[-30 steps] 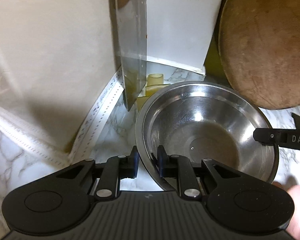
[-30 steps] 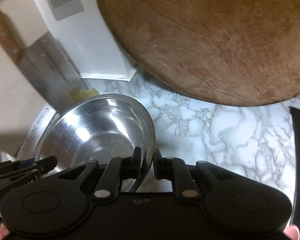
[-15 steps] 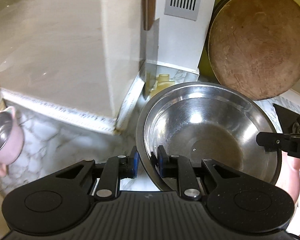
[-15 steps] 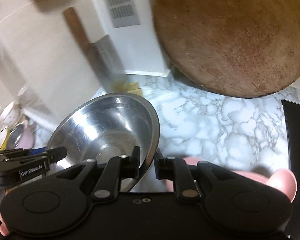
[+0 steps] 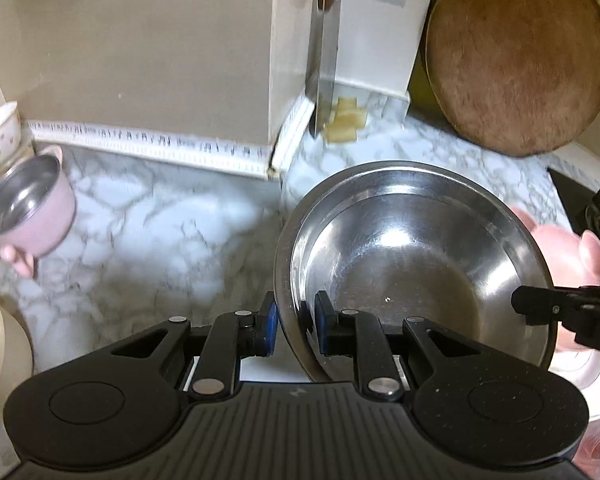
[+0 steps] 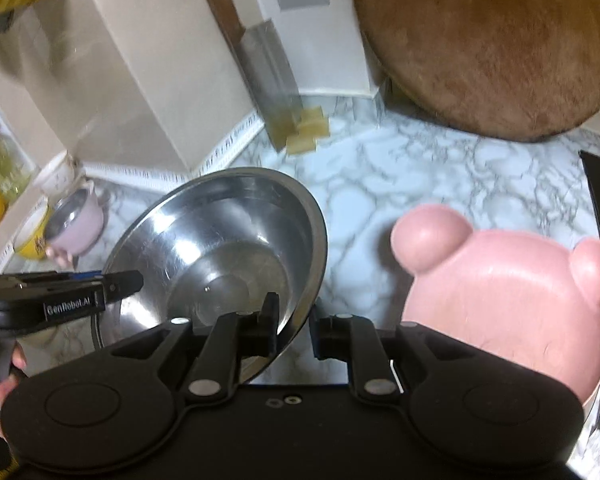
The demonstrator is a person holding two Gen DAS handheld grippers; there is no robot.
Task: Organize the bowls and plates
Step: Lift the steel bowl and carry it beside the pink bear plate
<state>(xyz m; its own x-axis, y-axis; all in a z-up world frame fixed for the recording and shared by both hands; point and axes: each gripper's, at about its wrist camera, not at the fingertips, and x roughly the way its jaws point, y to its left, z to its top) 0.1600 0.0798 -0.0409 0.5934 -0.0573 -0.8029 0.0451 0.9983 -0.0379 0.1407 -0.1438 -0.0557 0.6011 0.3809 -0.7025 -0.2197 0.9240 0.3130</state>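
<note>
**A:** What's around the bowl from where you sit?

**B:** I've got the steel bowl [image 5: 416,264] held above the marble tabletop [image 5: 160,232], tilted, its open mouth facing up and towards the cameras. My left gripper [image 5: 294,322] is clamped narrow on its near rim. My right gripper [image 6: 294,322] straddles the opposite rim at a narrow gap, but I can't quite tell if its outer pad presses.

**A:** Anything in the way?

**B:** A pink bear-shaped plate [image 6: 512,292] lies just beside the bowl on the right. Further back a round wooden board [image 6: 488,40] leans on the wall, and a cleaver [image 6: 268,68] stands upright in the corner over some yellowish pieces [image 6: 308,130], blurred. Off left sits a pink cup [image 5: 32,208], tipped on its side, with a white cup [image 5: 0,136] behind it.
</note>
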